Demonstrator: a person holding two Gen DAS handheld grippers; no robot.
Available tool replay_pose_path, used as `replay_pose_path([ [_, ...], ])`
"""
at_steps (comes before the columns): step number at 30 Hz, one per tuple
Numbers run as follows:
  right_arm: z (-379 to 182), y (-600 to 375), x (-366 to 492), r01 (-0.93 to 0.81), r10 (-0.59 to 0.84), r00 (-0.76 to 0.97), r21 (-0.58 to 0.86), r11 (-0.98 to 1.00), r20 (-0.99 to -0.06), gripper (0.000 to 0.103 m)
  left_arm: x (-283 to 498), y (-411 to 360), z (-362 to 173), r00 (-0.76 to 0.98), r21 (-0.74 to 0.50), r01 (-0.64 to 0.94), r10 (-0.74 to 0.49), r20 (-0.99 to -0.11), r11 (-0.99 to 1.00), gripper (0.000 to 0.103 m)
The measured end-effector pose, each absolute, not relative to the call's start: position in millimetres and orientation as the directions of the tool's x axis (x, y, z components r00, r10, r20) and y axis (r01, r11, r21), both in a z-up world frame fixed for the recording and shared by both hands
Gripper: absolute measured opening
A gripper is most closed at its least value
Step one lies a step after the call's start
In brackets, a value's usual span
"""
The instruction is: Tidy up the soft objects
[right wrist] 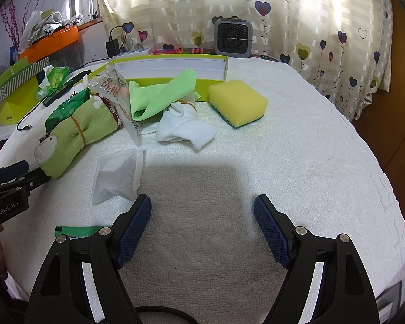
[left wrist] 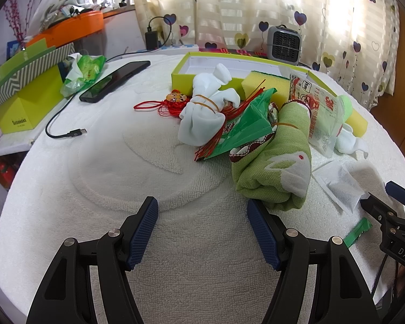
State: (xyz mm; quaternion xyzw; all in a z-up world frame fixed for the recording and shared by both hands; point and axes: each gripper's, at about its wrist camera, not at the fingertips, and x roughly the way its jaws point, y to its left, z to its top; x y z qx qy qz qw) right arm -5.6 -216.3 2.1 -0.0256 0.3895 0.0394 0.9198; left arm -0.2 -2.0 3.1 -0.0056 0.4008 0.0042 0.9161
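Observation:
A rolled green rabbit towel (left wrist: 275, 159) (right wrist: 75, 132) with a rubber band lies on the white towel-covered table (left wrist: 121, 178). A white cloth bundle (left wrist: 205, 113) lies behind it, by a red tassel charm (left wrist: 172, 101). A yellow sponge (right wrist: 237, 102) (left wrist: 267, 86), a lime cloth (right wrist: 162, 94) and a white sock (right wrist: 186, 129) lie near a lime box (left wrist: 202, 64) (right wrist: 172, 64). My left gripper (left wrist: 202, 216) is open and empty, just left of the rabbit towel. My right gripper (right wrist: 202, 213) is open and empty over bare towel.
A white sachet (right wrist: 116, 175) (left wrist: 340, 189), a green strip (right wrist: 78, 230), a clear printed bag (left wrist: 318, 108), a green plastic bag (left wrist: 245, 124), a phone (left wrist: 113, 81), a cable (left wrist: 64, 132), a small heater (right wrist: 233, 36) and boxes at the left (left wrist: 27, 100).

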Motion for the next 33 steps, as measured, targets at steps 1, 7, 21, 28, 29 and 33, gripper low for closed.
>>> replay_pose_path([
  [1,2,-217,-6,-0.093,0.053,0.693,-0.016,0.996,-0.719,0.079,0,-2,3,0.679,-0.007,-0.012,0.003,-0.734,1.000,0.069],
  [7,2,-216,-6,-0.092,0.053,0.693,-0.016,0.996,-0.719,0.079,0,-2,3,0.679,-0.007,-0.012,0.003,-0.734,1.000,0.069],
  [21,6,-220,-3,-0.116,0.076,0.679,-0.005,0.993,-0.730,0.079,5,5,12,0.665,-0.020,0.033,-0.037,-0.746,0.999,0.069],
  [28,14,-239,-1,-0.118,0.122,0.685,0.056,0.991,-0.718,0.079,1,14,13,0.653,-0.099,0.103,-0.142,-0.744,0.990,0.068],
  [29,16,-242,-1,-0.114,0.122,0.692,0.059,0.992,-0.712,0.079,1,15,14,0.650,-0.117,0.111,-0.161,-0.743,0.987,0.068],
  [33,22,-256,4,-0.082,0.109,0.706,0.072,0.994,-0.700,0.079,-4,10,27,0.671,-0.130,0.168,-0.210,-0.711,0.977,0.068],
])
